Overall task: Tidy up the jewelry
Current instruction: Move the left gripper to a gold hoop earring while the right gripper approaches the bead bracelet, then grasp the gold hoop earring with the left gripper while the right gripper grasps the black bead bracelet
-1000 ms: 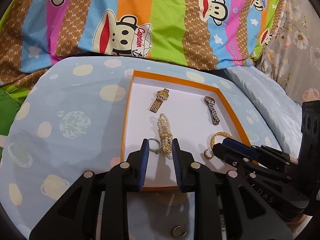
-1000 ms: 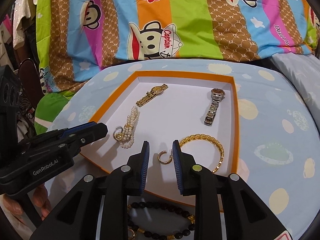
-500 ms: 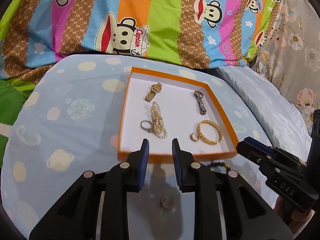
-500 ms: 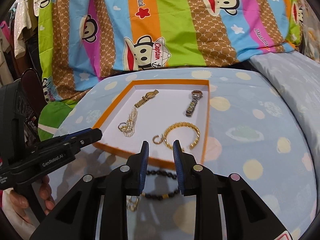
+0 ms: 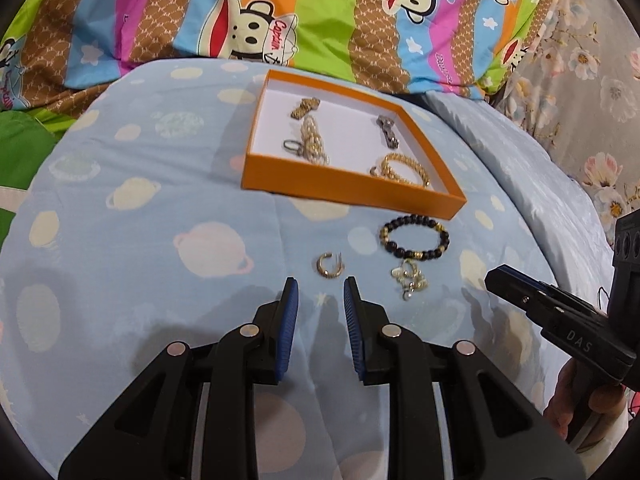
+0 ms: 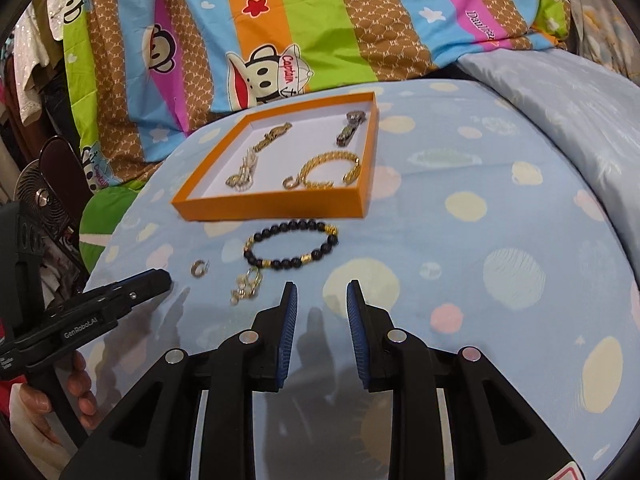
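Note:
An orange tray (image 5: pixel 344 189) (image 6: pixel 272 204) with a white floor lies on the blue bedspread. It holds a gold watch (image 5: pixel 305 107), a silver watch (image 5: pixel 387 131), a pearl bracelet (image 5: pixel 313 145), a ring (image 5: pixel 291 145) and a gold chain bracelet (image 5: pixel 406 168). In front of the tray lie a black bead bracelet (image 5: pixel 414 237) (image 6: pixel 291 249), a gold hoop earring (image 5: pixel 330 265) (image 6: pixel 199 268) and a small gold charm (image 5: pixel 410 278) (image 6: pixel 246 285). My left gripper (image 5: pixel 317 300) is open and empty, just short of the hoop earring. My right gripper (image 6: pixel 318 300) is open and empty, just right of the charm.
A striped monkey-print quilt (image 5: pixel 320 12) is heaped behind the tray. A pale blue pillow (image 6: pixel 560 92) lies at the right. A small fan (image 6: pixel 38 196) stands off the bed's left edge. The right gripper's body shows at the right of the left wrist view (image 5: pixel 560 320).
Both grippers have drawn back from over the tray toward the near side of the bed. The loose bracelet, earring and charm in front of the tray have come into view.

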Demonstrator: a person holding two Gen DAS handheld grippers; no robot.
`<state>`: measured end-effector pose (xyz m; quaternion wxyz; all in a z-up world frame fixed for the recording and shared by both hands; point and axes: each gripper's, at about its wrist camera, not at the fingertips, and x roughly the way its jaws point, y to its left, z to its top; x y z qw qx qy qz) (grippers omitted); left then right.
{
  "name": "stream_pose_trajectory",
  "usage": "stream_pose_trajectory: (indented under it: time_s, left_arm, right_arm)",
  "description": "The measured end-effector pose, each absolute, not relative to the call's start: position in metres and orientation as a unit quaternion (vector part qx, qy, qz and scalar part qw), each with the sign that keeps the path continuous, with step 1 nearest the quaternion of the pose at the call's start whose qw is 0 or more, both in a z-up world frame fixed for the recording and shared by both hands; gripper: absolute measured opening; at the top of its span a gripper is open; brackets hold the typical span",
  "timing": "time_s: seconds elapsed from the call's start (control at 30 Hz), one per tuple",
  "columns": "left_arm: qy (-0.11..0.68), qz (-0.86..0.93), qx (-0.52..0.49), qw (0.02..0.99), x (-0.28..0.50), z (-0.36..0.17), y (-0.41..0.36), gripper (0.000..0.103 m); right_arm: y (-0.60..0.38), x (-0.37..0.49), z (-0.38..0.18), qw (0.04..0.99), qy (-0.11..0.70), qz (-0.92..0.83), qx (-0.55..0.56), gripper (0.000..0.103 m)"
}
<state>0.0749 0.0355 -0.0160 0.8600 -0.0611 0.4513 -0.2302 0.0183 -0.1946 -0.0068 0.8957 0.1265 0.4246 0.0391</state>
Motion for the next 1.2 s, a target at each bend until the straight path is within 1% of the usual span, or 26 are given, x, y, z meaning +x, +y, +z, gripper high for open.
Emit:
stream_pose_trajectory:
  time_s: [0.07, 0.17, 0.37, 0.4, 0.47, 0.5, 0.53, 0.57, 0.87, 1.03, 1.1, 1.13, 1.17, 1.2]
  left_arm:
    - [0.453, -0.232, -0.063, 0.859, 0.076, -0.018, 0.033, 0.024]
    - [0.452, -0.232, -0.054, 0.859, 0.078, -0.021, 0.025, 0.035]
    - [0.444, -0.224, -0.025, 0.867, 0.09, -0.024, 0.007, 0.035]
    - [0.442, -0.222, -0.019, 0.869, 0.092, -0.025, 0.004, 0.034]
    - [0.441, -0.221, -0.014, 0.87, 0.094, -0.026, 0.002, 0.033]
    - [0.44, -0.22, -0.011, 0.87, 0.094, -0.026, 0.001, 0.031]
    - [0.44, -0.223, -0.009, 0.87, 0.094, -0.026, 0.0, 0.02]
    - [0.441, -0.227, -0.008, 0.868, 0.094, -0.027, 0.0, 0.018]
    - [0.431, -0.236, -0.024, 0.87, 0.09, -0.021, 0.007, 0.017]
    - [0.438, -0.234, -0.03, 0.867, 0.092, -0.026, 0.009, 0.017]
    - [0.437, -0.234, -0.034, 0.868, 0.093, -0.026, 0.01, 0.017]
    - [0.438, -0.234, -0.035, 0.868, 0.093, -0.026, 0.011, 0.017]
    - [0.439, -0.234, -0.037, 0.867, 0.093, -0.027, 0.011, 0.017]
    - [0.44, -0.234, -0.038, 0.866, 0.093, -0.027, 0.011, 0.017]
  right_arm:
    - [-0.192, 0.018, -0.01, 0.895, 0.427, 0.041, 0.125, 0.025]
    - [-0.189, 0.02, -0.012, 0.894, 0.429, 0.044, 0.126, 0.025]
    - [-0.189, 0.026, -0.017, 0.892, 0.433, 0.045, 0.126, 0.026]
    - [-0.189, 0.027, -0.018, 0.891, 0.433, 0.045, 0.127, 0.026]
    - [-0.19, 0.03, -0.018, 0.892, 0.431, 0.042, 0.127, 0.036]
    - [-0.191, 0.031, -0.017, 0.893, 0.429, 0.041, 0.128, 0.037]
    - [-0.191, 0.032, -0.017, 0.894, 0.429, 0.04, 0.128, 0.038]
    - [-0.191, 0.035, -0.018, 0.894, 0.428, 0.04, 0.127, 0.038]
    - [-0.193, 0.063, -0.017, 0.897, 0.423, 0.03, 0.126, 0.038]
    - [-0.193, 0.08, -0.018, 0.896, 0.428, 0.021, 0.116, 0.038]
    - [-0.191, 0.084, -0.021, 0.894, 0.434, 0.023, 0.11, 0.035]
    - [-0.19, 0.085, -0.022, 0.894, 0.435, 0.023, 0.106, 0.031]
    - [-0.188, 0.087, -0.024, 0.892, 0.439, 0.022, 0.101, 0.024]
    - [-0.187, 0.088, -0.026, 0.891, 0.443, 0.022, 0.098, 0.02]
